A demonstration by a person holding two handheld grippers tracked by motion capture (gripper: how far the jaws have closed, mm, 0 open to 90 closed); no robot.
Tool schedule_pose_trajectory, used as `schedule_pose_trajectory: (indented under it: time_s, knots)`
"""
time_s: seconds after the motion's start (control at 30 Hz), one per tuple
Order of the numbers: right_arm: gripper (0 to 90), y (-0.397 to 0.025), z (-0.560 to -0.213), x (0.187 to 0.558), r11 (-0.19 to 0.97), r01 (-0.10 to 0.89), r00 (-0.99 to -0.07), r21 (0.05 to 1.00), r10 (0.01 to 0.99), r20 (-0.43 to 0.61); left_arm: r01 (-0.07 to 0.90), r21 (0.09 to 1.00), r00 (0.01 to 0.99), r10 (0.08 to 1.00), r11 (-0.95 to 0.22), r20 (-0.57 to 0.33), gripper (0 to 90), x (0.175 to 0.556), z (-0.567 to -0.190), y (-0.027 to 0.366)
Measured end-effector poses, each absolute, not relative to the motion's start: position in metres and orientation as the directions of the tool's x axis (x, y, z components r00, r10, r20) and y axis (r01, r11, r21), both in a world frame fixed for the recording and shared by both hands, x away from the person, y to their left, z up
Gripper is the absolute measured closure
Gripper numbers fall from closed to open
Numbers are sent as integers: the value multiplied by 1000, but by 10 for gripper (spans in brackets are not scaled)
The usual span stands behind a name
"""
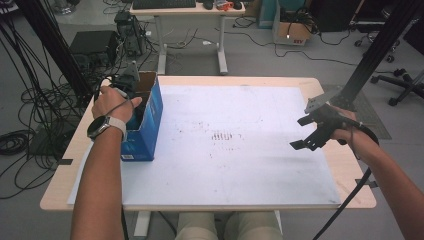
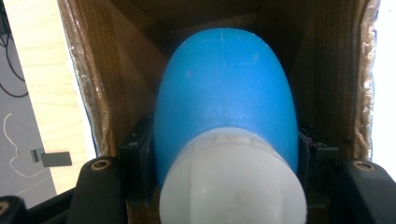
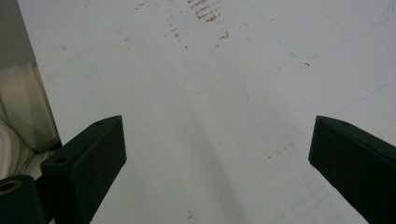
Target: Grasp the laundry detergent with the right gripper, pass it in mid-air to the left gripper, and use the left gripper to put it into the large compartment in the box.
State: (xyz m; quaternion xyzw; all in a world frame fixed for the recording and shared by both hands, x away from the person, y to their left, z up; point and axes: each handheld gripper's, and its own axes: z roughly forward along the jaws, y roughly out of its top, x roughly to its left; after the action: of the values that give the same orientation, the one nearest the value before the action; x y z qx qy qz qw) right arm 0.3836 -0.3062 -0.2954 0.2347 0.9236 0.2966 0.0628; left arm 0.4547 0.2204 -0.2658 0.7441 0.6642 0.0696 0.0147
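Your left gripper [image 2: 224,186] jaws clamp the blue bottle [image 2: 224,93] inside the box [image 1: 147,117]. Right gripper [image 1: 306,137] jaws wide, idle. Bottle may snag the box wall and tip it.

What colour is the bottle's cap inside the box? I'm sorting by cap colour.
White, on a blue bottle; the cap shows best in the left gripper view.

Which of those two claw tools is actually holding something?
The left gripper: inside the blue box, its jaws clamp a blue bottle. The right gripper hangs open over the table.
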Motion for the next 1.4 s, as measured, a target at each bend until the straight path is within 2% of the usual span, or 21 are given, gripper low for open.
schedule_pose_trajectory:
  time_s: [1.4]
  knots:
    - [42, -303, -298, 384, 715, 392, -885, 578, 465, 26, 988, 111, 103, 991, -112, 84, 374, 454, -266, 221]
